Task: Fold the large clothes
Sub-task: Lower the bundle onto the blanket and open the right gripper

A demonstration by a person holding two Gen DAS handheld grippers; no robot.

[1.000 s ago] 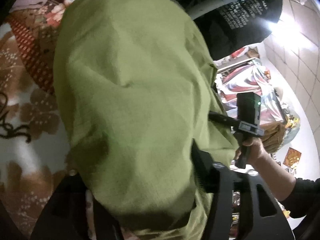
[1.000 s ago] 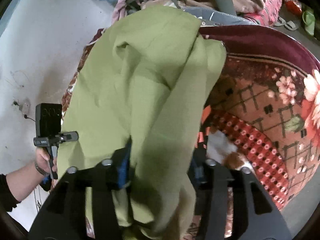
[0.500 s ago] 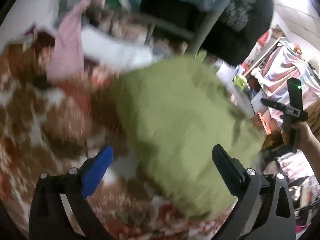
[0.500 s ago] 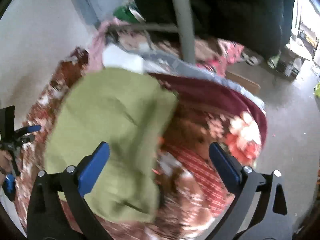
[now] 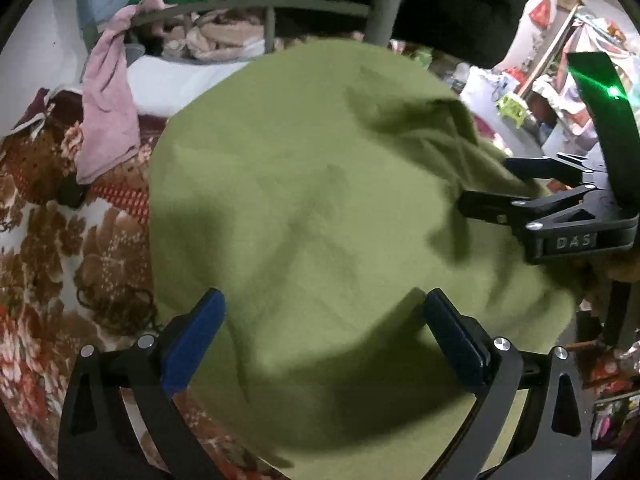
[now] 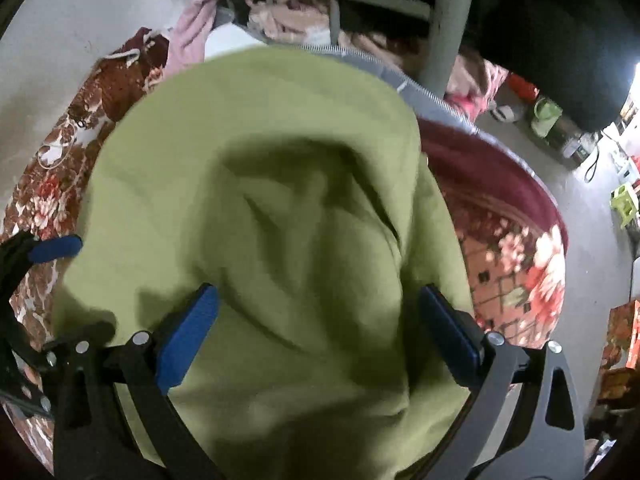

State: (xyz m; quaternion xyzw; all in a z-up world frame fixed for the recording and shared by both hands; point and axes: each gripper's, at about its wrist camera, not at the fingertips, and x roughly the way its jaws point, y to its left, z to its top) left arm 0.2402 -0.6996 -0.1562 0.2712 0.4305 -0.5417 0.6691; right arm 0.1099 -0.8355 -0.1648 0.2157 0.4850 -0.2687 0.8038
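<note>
Cloth first: the green garment (image 5: 304, 208) now lies spread in a rumpled heap on the floral blanket (image 5: 68, 248), where a second ago it hung bunched and pinched in both tongs. Half a second ago the jaws had already sprung apart and pulled back; now both tools have come in low over it again. The left gripper (image 5: 320, 328) stands wide apart above the near edge, holding nothing, and the right gripper (image 6: 318, 320) is likewise spread over a raised ridge of fabric, its blue pads either side but not pinching. So the drop looks done, and my guess is a fresh grab for the next fold. Beyond lie a pink cloth (image 5: 108, 120) and the grey metal rail (image 5: 248, 2)
</note>
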